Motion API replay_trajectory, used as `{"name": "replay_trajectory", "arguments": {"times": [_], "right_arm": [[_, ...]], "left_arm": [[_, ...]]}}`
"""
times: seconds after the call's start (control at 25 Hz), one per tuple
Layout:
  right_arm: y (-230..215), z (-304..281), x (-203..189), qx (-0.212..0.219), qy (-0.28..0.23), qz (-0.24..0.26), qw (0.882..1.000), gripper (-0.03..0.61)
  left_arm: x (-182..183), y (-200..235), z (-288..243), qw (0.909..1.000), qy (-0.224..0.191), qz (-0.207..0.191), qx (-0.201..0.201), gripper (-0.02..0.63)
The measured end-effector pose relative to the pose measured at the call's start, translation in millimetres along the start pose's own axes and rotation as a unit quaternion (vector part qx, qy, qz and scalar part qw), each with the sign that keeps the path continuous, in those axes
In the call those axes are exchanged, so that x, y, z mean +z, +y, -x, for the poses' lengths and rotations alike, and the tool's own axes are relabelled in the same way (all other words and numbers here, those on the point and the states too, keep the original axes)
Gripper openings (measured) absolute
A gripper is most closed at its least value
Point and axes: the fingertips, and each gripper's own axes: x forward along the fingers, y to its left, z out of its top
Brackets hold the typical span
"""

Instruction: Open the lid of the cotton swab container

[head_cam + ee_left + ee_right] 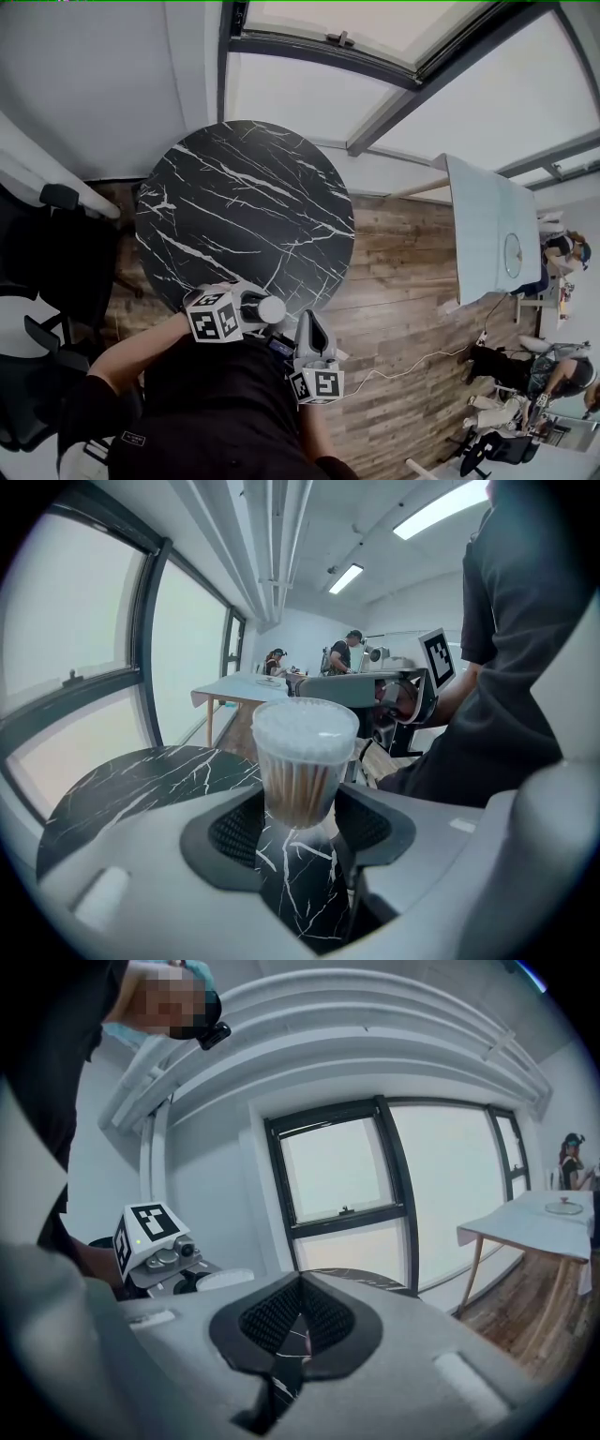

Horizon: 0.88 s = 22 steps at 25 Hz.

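Black marbled worktop (244,206) lay close by; left hand-held gripper (298,823) clasped the cotton swab container (302,761), right hand-held gripper (298,1321) was clenched empty.

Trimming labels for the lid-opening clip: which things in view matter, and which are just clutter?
Job: cotton swab container, clamped in left gripper; right gripper, shut and empty.
Just around: black marble table; white table; black chairs; floor cable.

Clear swab container (299,763), upright, seemingly lidded
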Motion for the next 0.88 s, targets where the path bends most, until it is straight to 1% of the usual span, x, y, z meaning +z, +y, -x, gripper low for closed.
{"name": "replay_trajectory", "arguments": {"times": [0.12,0.32,0.56,0.88], "right_arm": [[4,0,4,0.01,0.003,0.005,1.0,0.0],[11,-2,14,0.03,0.0,0.005,1.0,0.0],[16,4,19,0.07,-0.001,0.006,0.998,0.003],[28,15,19,0.115,0.014,0.017,0.993,0.072]], "left_arm": [[4,4,7,1.0,0.0,-0.004,0.0,0.242],[7,4,11,0.9997,0.011,-0.021,-0.007,0.242],[4,1,12,0.999,0.025,-0.035,-0.015,0.242],[3,-2,11,0.9983,0.031,-0.041,-0.029,0.242]]}}
